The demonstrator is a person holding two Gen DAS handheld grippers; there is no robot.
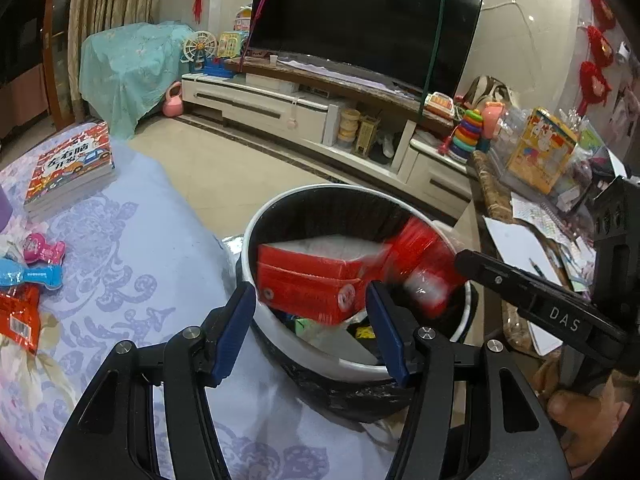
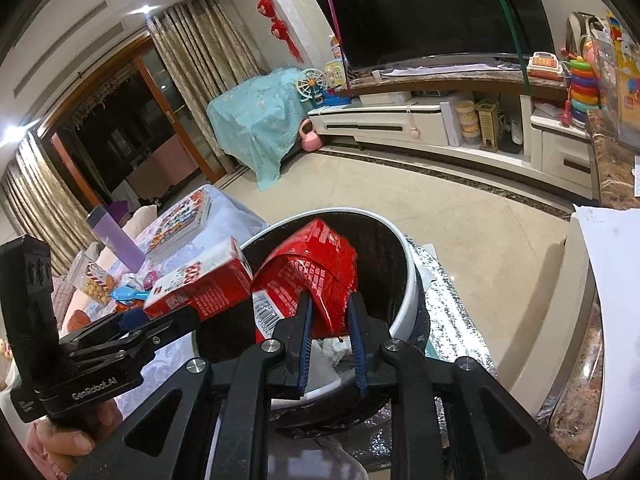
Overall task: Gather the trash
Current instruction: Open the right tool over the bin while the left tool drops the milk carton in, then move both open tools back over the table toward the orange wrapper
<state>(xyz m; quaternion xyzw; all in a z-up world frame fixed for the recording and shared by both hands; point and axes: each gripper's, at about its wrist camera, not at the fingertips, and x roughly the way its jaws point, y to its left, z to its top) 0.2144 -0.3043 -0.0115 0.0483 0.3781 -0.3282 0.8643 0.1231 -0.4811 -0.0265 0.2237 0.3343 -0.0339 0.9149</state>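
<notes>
- Step in hand: dropping trash into the waste bin [image 1: 249, 240], both pieces hanging over its mouth.
- Left gripper [image 1: 310, 300]: jaws clamped on a red carton [image 1: 308, 276], one pad on each end; bin opening directly beyond and beneath the jaws.
- Right gripper [image 2: 330, 320]: jaws narrowly parted with a red foil wrapper [image 2: 316, 264] between them, most of it standing above the pads; cannot tell whether the pads press on it.
- Next move, as judged: spread both jaws fully so carton and wrapper fall inside, clear of the white rim.
- Then likely back for more: a red packet [image 1: 18, 316] and a blue wrapper [image 1: 28, 276] on the floral cloth, well left of the left jaws.
</notes>
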